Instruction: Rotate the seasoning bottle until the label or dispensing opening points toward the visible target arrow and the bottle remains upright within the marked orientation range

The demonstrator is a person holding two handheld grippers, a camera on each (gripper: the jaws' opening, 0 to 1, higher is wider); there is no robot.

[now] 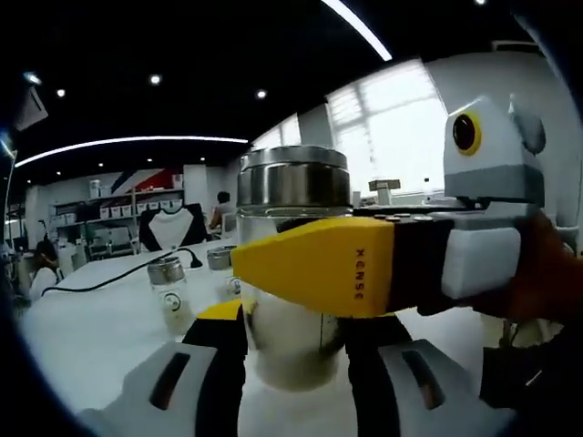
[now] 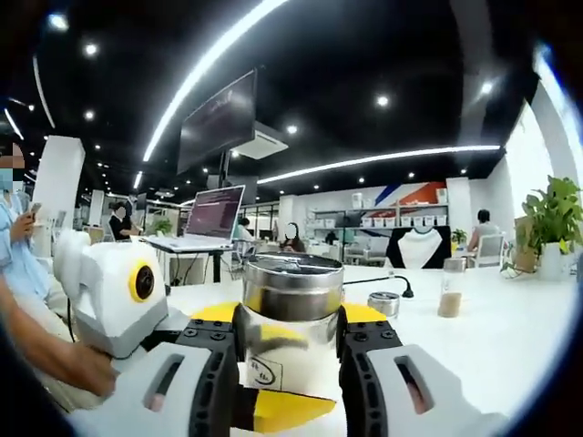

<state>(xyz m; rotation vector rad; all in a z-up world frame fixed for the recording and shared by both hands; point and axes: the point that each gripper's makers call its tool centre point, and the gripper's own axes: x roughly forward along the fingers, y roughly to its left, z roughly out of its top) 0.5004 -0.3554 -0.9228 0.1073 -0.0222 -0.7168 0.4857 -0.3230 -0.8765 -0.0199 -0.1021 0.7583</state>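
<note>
The seasoning bottle (image 1: pixel 291 177) is a clear glass jar with a steel lid, standing upright on the white table (image 1: pixel 100 328). My left gripper (image 1: pixel 291 341) has its jaws against both sides of the jar's lower body. The right gripper's yellow finger (image 1: pixel 319 269) comes in from the right and lies across the front of the glass. In the right gripper view the same bottle (image 2: pixel 291 287) sits between the jaws of my right gripper (image 2: pixel 291 350), with a small label low on the glass. The left gripper's yellow fingertip (image 2: pixel 282 410) crosses below it.
Two small steel-lidded jars (image 1: pixel 168 282) (image 1: pixel 221 262) and a black cable (image 1: pixel 109 278) lie on the table beyond the bottle. In the right gripper view another jar (image 2: pixel 449 287) and a low tin (image 2: pixel 383 303) stand further right, with a laptop (image 2: pixel 214 214), a plant (image 2: pixel 551 223) and a person's arm (image 2: pixel 55 360) at left.
</note>
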